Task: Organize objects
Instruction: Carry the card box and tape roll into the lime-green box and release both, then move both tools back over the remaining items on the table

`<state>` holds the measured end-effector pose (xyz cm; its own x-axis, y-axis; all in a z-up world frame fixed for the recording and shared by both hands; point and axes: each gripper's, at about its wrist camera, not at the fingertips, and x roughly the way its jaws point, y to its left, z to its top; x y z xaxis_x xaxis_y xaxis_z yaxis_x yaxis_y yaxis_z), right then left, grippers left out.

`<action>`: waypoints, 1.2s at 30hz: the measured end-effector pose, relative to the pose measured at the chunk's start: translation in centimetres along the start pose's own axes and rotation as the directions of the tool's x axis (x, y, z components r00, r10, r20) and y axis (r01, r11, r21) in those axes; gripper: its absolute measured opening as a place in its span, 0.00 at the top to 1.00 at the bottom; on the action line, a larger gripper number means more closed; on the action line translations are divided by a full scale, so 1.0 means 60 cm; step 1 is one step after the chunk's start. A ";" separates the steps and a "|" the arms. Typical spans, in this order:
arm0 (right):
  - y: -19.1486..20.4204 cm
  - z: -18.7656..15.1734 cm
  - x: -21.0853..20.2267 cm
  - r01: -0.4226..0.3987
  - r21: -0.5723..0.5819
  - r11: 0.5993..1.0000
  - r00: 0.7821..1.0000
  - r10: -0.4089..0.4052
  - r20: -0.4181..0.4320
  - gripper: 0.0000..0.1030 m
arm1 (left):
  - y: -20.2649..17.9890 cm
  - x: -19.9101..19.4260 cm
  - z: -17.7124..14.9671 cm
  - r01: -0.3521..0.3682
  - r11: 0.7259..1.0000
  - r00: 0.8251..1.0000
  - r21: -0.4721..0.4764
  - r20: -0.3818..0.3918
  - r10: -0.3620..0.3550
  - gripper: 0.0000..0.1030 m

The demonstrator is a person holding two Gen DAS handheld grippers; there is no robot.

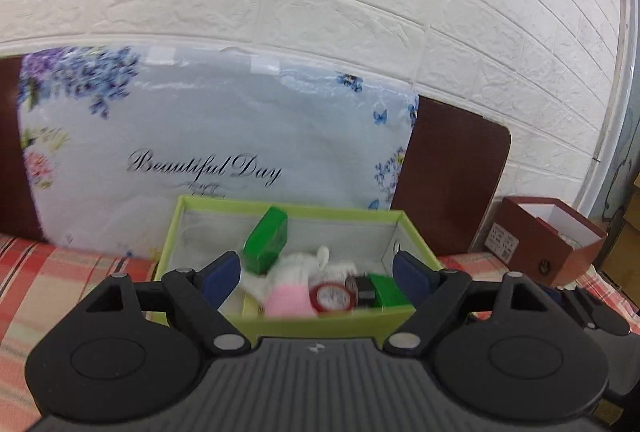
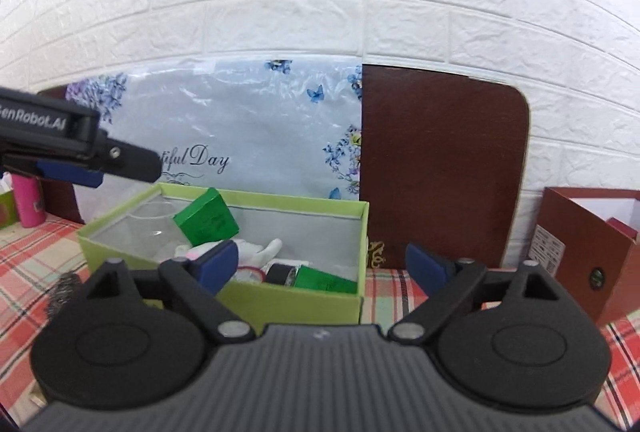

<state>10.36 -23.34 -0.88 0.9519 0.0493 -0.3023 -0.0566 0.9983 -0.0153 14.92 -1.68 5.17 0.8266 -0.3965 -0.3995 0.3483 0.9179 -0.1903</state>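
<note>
A light green open box (image 1: pixel 332 324) (image 2: pixel 296 306) stands on the plaid cloth. Inside it are a green box leaning on the back wall (image 1: pixel 267 239) (image 2: pixel 206 218), a second green box (image 1: pixel 386 290) (image 2: pixel 325 279), a pink and white soft toy (image 1: pixel 294 288) (image 2: pixel 244 250), a red-rimmed tape roll (image 1: pixel 333 297) and a black roll (image 2: pixel 282 274). My left gripper (image 1: pixel 318 270) is open and empty, just above the box's near side; it also shows from the side in the right wrist view (image 2: pixel 92 168). My right gripper (image 2: pixel 322 266) is open and empty, at the box's right front corner.
A floral "Beautiful Day" pillow (image 1: pixel 208 136) (image 2: pixel 248 128) leans on a dark brown headboard (image 2: pixel 440 168) below a white brick wall. A red-brown open box (image 1: pixel 548 244) (image 2: pixel 592 252) stands to the right. A pink bottle (image 2: pixel 28 202) and a metal scourer (image 2: pixel 64 292) are at left.
</note>
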 end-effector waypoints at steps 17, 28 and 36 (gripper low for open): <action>0.137 -0.128 -0.090 -0.267 0.023 0.963 0.913 0.260 -0.314 0.40 | 0.074 -0.118 -0.199 -0.222 0.964 0.955 -0.149 -0.230 0.185 0.16; 0.161 -0.120 -0.107 -0.306 -0.108 0.946 0.916 0.261 -0.306 0.88 | 0.077 -0.053 -0.172 -0.163 0.962 0.968 -0.219 -0.225 0.113 0.16; 0.145 -0.117 -0.110 -0.320 -0.068 0.945 0.911 0.286 -0.298 0.65 | 0.102 0.006 -0.170 -0.177 0.956 0.956 -0.234 -0.271 0.111 0.29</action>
<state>1.50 -15.22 -5.69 0.7608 0.3214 -0.5638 -0.3780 0.9256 0.0176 12.82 3.62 -5.26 0.7092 -0.2822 -0.6461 0.0831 0.9435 -0.3208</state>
